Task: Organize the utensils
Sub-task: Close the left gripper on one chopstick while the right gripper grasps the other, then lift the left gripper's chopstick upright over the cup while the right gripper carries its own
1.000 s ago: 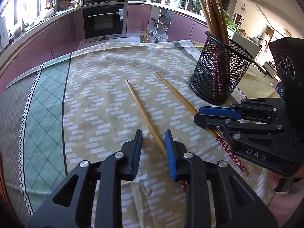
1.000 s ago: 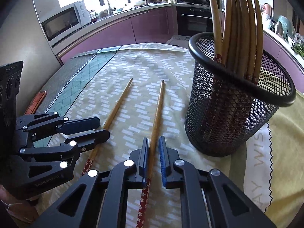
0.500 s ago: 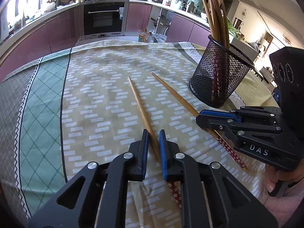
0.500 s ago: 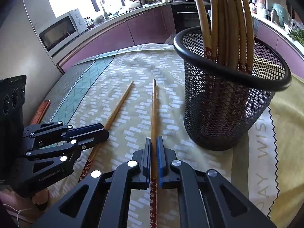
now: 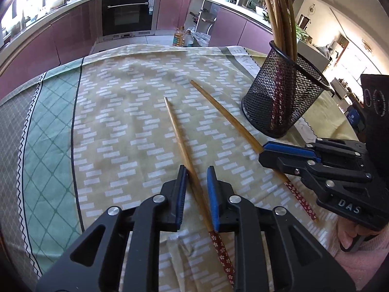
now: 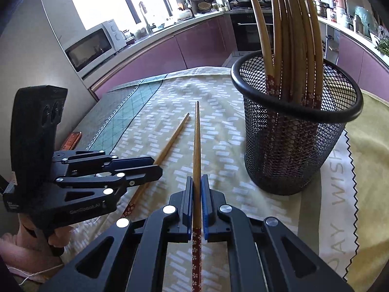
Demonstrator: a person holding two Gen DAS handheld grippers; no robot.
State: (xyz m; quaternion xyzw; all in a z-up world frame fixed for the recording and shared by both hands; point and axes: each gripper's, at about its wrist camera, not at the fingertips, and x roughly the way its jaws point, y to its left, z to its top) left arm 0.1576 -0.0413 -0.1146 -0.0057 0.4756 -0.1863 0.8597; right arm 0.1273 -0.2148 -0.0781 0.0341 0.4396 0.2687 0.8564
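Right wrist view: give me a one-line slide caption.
Right gripper shut on a chopstick lying on the tablecloth, beside the mesh holder full of chopsticks.

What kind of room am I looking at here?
Most likely a home kitchen: a built-in oven set in purple cabinets, a microwave on the counter, and pots by the wall.

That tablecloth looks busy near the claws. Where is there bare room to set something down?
The widest bare patch is the tablecloth between the green checked border and the left chopstick, running to the far edge. The strip between the right chopstick and the mesh holder is narrow. Near both claws it is crowded.
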